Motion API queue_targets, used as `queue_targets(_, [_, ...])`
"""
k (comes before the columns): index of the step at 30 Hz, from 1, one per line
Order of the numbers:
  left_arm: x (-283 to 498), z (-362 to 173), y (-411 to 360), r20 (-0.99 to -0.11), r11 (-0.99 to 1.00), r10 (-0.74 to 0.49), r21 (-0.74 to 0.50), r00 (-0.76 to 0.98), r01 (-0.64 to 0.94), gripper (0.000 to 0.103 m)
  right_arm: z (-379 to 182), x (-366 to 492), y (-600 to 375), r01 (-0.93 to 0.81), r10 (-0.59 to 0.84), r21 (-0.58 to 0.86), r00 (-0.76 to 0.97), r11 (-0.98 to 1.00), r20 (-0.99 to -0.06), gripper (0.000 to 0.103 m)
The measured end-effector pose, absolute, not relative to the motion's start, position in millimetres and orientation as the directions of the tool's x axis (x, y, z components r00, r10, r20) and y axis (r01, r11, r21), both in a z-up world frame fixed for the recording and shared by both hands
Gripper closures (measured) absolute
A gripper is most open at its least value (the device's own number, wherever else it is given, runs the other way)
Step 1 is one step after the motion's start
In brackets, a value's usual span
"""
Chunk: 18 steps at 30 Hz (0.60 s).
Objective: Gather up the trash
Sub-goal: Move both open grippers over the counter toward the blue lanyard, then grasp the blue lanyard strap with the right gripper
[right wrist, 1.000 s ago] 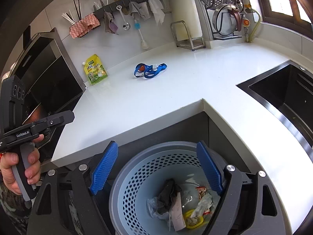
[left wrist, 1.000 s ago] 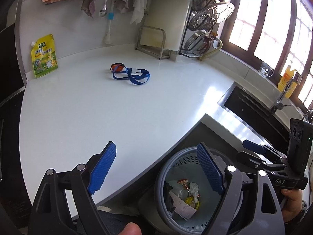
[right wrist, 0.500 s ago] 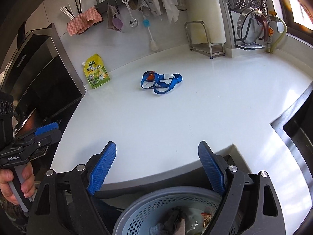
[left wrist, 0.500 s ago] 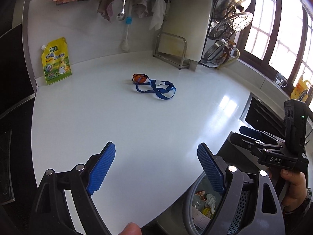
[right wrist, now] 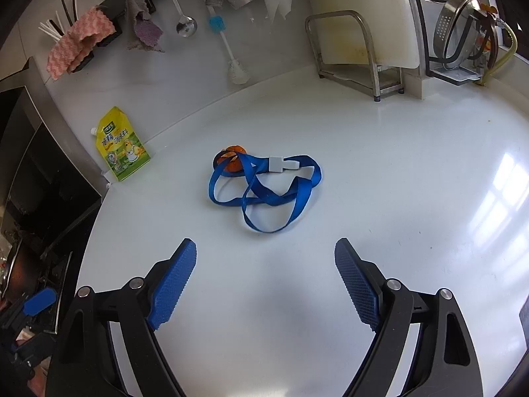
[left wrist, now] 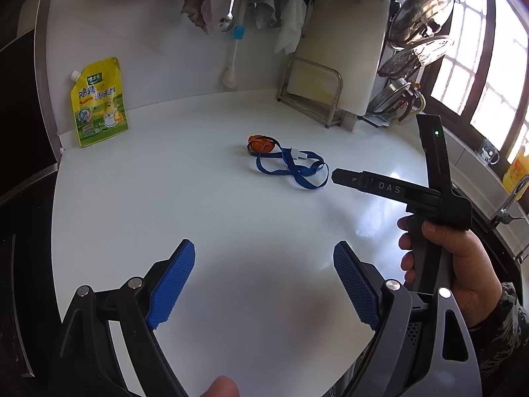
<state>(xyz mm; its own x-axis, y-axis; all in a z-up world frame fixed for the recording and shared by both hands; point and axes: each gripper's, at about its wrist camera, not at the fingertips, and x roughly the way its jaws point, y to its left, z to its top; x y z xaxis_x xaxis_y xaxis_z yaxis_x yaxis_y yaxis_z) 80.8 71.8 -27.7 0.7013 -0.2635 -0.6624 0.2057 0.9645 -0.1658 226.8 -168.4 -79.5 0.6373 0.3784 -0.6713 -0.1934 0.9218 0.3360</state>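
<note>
A blue lanyard [right wrist: 264,192] with a white clip lies tangled on the white counter [right wrist: 396,198], and a small orange object [right wrist: 233,162] sits at its far left end. My right gripper [right wrist: 264,284] is open and empty, just short of the lanyard. My left gripper [left wrist: 263,284] is open and empty, farther back over the counter. In the left wrist view the lanyard [left wrist: 291,168] and the orange object [left wrist: 261,145] lie ahead, with the right gripper's body [left wrist: 396,192] reaching in from the right toward them.
A yellow seasoning pouch [right wrist: 122,147] leans on the back wall at left. A cutting board in a steel rack [right wrist: 357,33] and a pot-lid rack [right wrist: 463,33] stand at the back right. Cloths and utensils [right wrist: 185,23] hang above. A stove [right wrist: 29,198] lies left.
Both grippers have moved up from over the trash basket and forward over the counter toward the lanyard. The basket has dropped out of both views. Both stay open.
</note>
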Motion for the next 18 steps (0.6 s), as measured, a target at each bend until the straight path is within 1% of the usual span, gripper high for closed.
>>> queue_targets(8, [94,-37,81,-0.665,0.961,-0.277,-0.179,0.694,0.211,0.019,-96,281,-154,-0.124,0.358,0.359,0.604,0.925,-0.712,0.021])
queue_targets(14, [103,-49,88,-0.679,0.963,-0.267,-0.176,0.684,0.202,0.019,-105,302,-139,-0.081,0.333,0.359,0.601,0.930,-0.727,0.021])
queue_targets(16, [107,-51,92,-0.681,0.964,-0.264,-0.178,0.683,0.196,0.019,-106,306,-136,-0.066,0.340,0.380,0.605,0.922,-0.720,0.020])
queue_targets(18, [109,-51,96,-0.680,0.966,-0.259,-0.179,0.686,0.187,0.019,-106,310,-129,-0.066,0.334,0.373,0.609,0.926,-0.720,0.020])
